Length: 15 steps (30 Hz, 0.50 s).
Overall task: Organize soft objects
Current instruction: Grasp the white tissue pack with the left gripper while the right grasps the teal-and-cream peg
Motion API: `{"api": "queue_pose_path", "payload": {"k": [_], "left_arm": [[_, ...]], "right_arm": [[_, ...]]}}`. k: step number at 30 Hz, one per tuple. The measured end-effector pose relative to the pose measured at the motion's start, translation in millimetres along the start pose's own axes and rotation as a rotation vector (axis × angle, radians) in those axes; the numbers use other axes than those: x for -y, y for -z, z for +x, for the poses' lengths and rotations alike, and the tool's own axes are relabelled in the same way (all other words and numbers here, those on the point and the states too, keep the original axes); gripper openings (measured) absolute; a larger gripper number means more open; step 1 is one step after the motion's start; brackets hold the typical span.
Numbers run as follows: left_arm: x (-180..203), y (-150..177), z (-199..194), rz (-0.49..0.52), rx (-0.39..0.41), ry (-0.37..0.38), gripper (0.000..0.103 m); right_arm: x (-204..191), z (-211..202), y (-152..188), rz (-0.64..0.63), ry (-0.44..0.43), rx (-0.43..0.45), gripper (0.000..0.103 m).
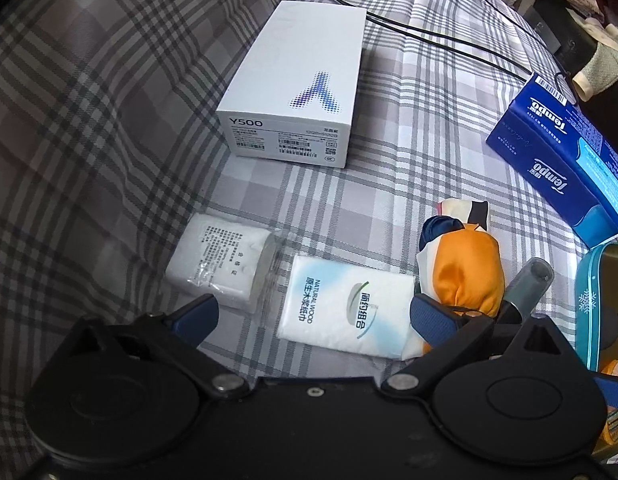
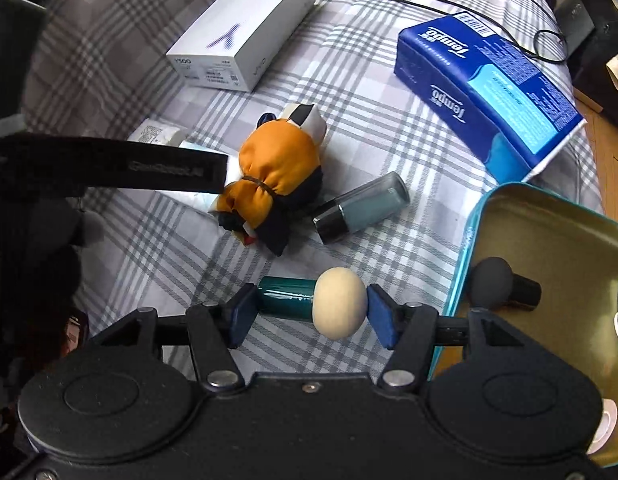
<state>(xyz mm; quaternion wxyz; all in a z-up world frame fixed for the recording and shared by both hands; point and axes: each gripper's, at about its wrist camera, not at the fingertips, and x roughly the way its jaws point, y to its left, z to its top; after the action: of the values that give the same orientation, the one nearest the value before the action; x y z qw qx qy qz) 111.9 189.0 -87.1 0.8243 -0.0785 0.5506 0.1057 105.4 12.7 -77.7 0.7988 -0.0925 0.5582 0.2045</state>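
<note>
My left gripper [image 1: 313, 312] is open over a white tissue pack [image 1: 345, 308] with a green logo; one finger [image 1: 433, 314] touches an orange cloth bundle [image 1: 465, 276]. A clear-wrapped white pack [image 1: 221, 260] lies to the left. My right gripper [image 2: 307, 310] is shut on a teal cylinder with a cream round head [image 2: 339, 308], held lengthwise between the pads. The orange bundle [image 2: 277, 164] also shows in the right wrist view, with the left gripper's arm [image 2: 109, 168] beside it. A blue Tempo tissue pack [image 2: 489, 92] lies at the back right.
All lies on a grey plaid bedsheet [image 1: 109, 120]. A white Y500 box [image 1: 301, 80] stands at the back. A grey-green bottle [image 2: 361, 208] lies beside the bundle. An open teal tin [image 2: 549, 248] at the right holds a black round-headed item [image 2: 501, 284]. Black cables [image 1: 429, 32] run behind.
</note>
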Motion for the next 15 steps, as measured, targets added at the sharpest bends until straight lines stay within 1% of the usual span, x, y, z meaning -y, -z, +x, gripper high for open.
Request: {"api": "queue_pose_path", "payload": {"k": [9, 12, 15], "left_arm": [[17, 0, 18, 0.039, -0.01, -0.005, 0.102], [21, 3, 23, 0.052, -0.024, 0.007, 0.102], [23, 3, 25, 0.058, -0.022, 0.009, 0.102]], "right_arm": [[2, -12, 4, 0.02, -0.013, 0.017, 0.057], [4, -13, 3, 0.032, -0.013, 0.019, 0.057], [6, -12, 2, 0.041, -0.008, 0.019, 0.057]]}}
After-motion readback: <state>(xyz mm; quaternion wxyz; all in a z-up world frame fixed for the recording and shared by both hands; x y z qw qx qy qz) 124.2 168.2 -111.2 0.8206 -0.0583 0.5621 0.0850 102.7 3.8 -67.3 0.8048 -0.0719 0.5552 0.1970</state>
